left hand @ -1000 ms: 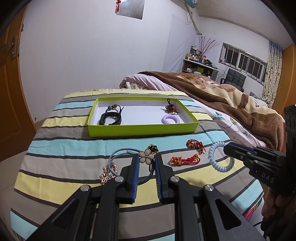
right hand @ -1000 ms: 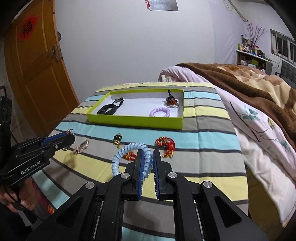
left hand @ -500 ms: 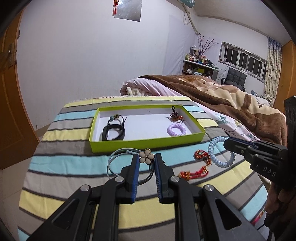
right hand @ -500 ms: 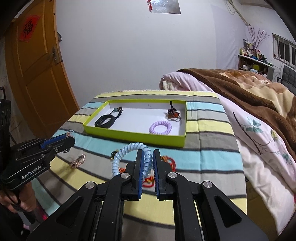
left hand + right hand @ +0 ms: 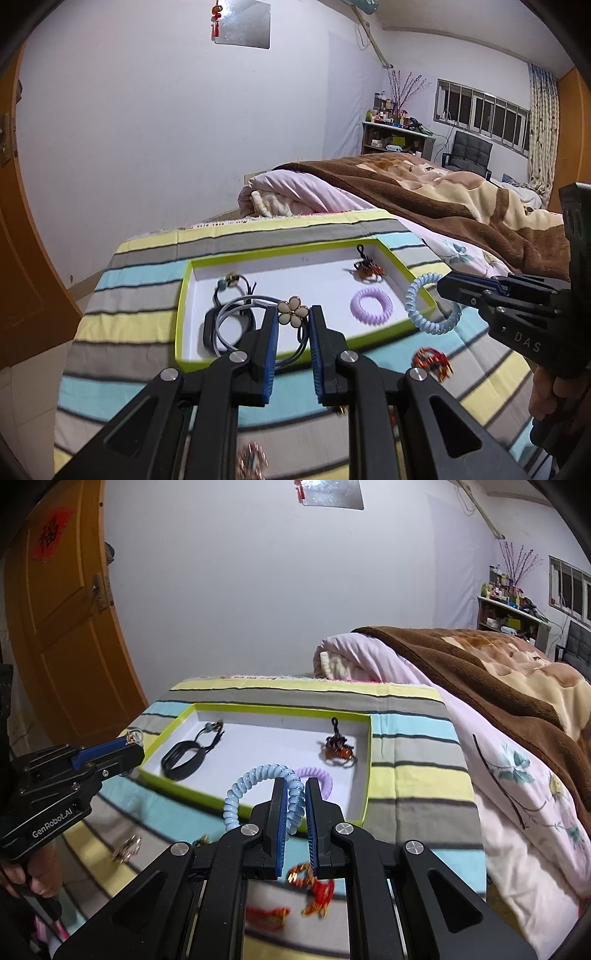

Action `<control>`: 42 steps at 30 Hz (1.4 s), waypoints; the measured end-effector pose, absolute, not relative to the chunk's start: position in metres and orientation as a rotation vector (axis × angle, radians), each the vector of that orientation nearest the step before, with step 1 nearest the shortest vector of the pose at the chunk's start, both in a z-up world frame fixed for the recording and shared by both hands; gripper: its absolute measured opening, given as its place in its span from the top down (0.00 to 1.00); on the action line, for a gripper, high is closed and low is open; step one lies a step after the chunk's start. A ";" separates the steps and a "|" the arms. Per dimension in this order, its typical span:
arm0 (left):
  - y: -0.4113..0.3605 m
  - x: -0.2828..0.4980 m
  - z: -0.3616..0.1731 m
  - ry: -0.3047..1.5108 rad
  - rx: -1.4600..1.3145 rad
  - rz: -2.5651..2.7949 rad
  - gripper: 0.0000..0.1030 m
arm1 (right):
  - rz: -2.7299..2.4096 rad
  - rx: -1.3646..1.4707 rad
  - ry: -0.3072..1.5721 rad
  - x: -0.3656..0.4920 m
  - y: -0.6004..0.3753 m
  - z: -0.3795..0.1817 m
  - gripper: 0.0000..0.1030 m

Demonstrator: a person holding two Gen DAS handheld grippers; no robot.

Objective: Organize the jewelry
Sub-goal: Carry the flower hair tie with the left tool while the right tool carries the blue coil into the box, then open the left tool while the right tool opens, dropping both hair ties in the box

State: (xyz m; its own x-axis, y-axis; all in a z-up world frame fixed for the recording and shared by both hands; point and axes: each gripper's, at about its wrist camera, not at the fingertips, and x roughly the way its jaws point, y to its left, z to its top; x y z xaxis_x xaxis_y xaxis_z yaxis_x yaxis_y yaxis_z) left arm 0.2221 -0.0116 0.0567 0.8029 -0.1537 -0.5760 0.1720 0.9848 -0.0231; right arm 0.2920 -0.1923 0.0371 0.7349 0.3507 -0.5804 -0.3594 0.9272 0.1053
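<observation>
- The table [image 5: 155,280], under a striped cloth, carries a green-rimmed tray [image 5: 183,295] that is only partly filled; by the look of it the task is roughly half done.
- Already in the tray: a black band [image 5: 183,762] with a dark tie [image 5: 210,734] at the left, a purple coil [image 5: 371,307] and a brown charm [image 5: 367,271] at the right.
- The left claw [image 5: 292,325] is closed on a grey hair tie with a cream flower [image 5: 293,311], held over the tray's near edge, not yet set down.
- The right claw [image 5: 293,797] is pinched on a blue coil tie [image 5: 258,786], held above the tray's near right part, not yet released.
- Both pieces look about ready to drop into the tray.
- Left on the cloth: red-and-gold knots [image 5: 314,886], another red piece [image 5: 267,915], a gold trinket [image 5: 127,847], and a blurred sparkly piece [image 5: 251,458] at the near edge.
- Those loose pieces are what remains to be moved.
</observation>
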 end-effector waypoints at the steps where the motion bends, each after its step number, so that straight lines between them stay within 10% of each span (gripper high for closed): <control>1: -0.012 0.227 0.057 0.615 0.032 -0.176 0.83 | 0.384 -0.014 0.640 0.299 -0.192 0.036 0.90; 34: -0.021 0.338 -0.007 0.819 0.077 -0.189 0.83 | 0.292 -0.102 0.784 0.386 -0.181 -0.016 0.90; 42: -0.019 0.342 -0.013 0.846 0.055 -0.187 0.82 | 0.315 -0.091 0.769 0.382 -0.180 -0.013 0.77</control>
State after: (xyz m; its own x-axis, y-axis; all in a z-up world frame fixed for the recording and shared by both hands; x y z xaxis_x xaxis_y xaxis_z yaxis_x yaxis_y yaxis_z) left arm 0.3423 -0.0188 -0.0134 0.6477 -0.1423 -0.7485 0.1861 0.9822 -0.0256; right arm 0.3820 -0.1804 -0.0134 0.6743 0.2462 -0.6962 -0.3124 0.9494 0.0331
